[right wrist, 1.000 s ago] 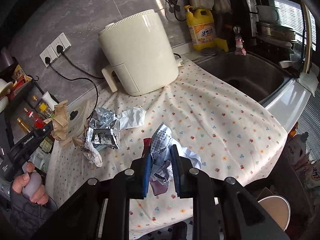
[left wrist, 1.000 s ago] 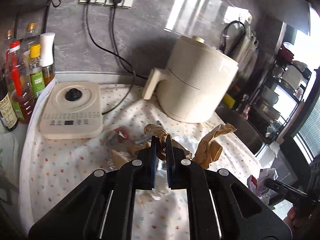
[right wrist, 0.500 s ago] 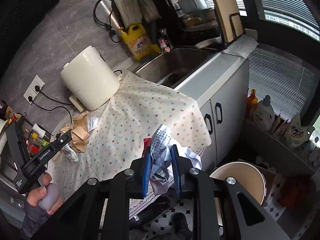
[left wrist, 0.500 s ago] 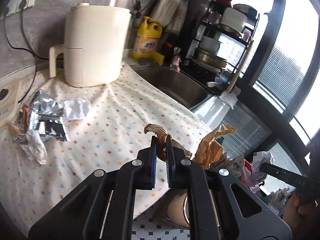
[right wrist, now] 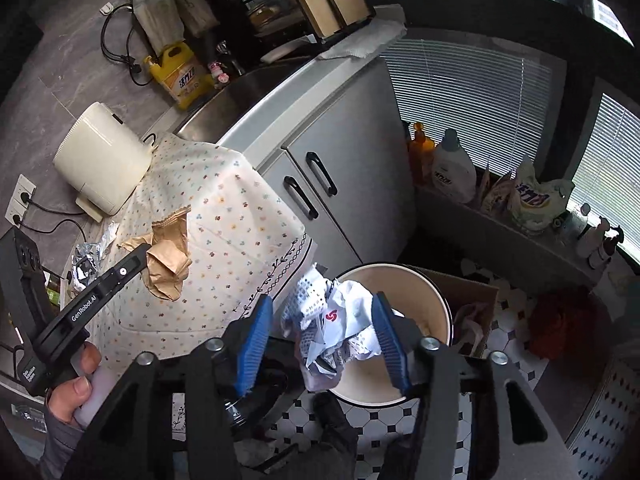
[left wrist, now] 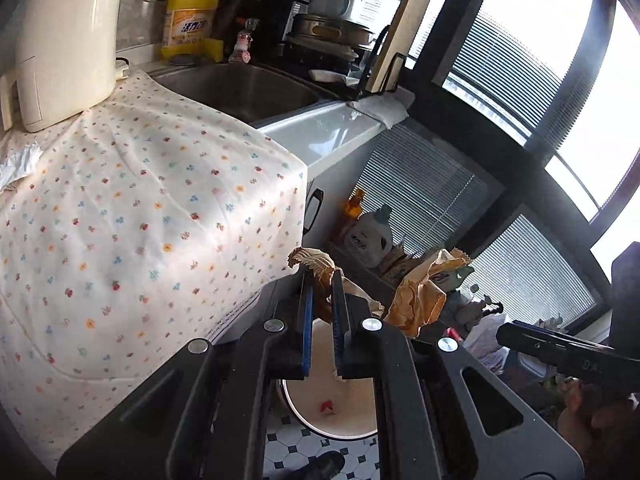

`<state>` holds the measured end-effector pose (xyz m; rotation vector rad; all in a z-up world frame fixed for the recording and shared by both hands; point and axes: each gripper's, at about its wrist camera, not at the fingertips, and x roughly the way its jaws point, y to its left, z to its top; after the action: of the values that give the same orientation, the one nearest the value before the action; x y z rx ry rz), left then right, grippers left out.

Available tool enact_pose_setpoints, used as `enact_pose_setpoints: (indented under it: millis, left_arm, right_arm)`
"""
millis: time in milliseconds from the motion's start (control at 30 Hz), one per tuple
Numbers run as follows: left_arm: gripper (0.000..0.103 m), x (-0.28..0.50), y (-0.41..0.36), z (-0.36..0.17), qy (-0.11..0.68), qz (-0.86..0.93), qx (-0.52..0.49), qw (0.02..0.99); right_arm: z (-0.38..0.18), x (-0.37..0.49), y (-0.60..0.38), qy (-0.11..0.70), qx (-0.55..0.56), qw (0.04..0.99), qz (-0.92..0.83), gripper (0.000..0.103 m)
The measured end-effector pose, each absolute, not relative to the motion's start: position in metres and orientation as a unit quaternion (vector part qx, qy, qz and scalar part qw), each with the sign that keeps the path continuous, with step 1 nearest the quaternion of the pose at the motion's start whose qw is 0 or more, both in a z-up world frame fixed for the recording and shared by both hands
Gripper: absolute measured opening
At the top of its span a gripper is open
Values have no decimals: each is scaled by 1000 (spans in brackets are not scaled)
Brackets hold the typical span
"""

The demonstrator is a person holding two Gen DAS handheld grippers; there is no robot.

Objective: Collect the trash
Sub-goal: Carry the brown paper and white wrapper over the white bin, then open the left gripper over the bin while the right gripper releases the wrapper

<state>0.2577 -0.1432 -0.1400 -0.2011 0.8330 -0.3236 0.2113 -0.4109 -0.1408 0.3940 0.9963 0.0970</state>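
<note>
My left gripper is shut on crumpled brown paper and holds it off the counter edge, above a cream round bin on the floor. The brown paper also shows in the right wrist view. My right gripper is open wide over the bin. A crumpled white printed wrapper sits loose between the fingers, right above the bin's mouth. Foil wrappers lie on the flowered cloth.
A cream air fryer stands at the back of the counter beside the sink. A yellow detergent jug stands behind the sink. Grey cupboard doors, bottles on a sill and a cardboard box surround the bin.
Both grippers swung from the counter out over the floor bin. My right gripper opened and released its squeeze on the white wrapper. The left stays shut on the brown paper.
</note>
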Motion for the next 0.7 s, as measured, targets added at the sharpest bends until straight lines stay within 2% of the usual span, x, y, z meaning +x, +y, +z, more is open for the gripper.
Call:
enact_pose_setpoints:
  millis: [33,467,533,567,600,667,700]
  left_arm:
    - [9,256,-147,-146,407,-154,-99,895]
    - [9,259,-211,-205,469,-150,-79,867]
    - [14,263,-220,-211,484,-158,-80,857]
    - [27,264,-222,-211,489,-164,-84,853]
    - [53,264,-224,-209,487,-167,-87,853]
    - [84,261,-223,-198,468,-163,-85,864]
    - [87,261,-221,-192,460,-162,-84,869]
  right_arm:
    - [-141,208,-417,474,183,860,45,61]
    - [-145,169,-485,477,175,861,8,63]
    - [-146,165,-491,481,176,859,1,64]
    - [-146,164,-493,483,178,857,-1,64]
    - [-146,163,-493,483,179,857,-1,64]
    - [-143,163,-492,479,177,860,-5,66]
    - [-142,163,-490,476,177,861,-8,69]
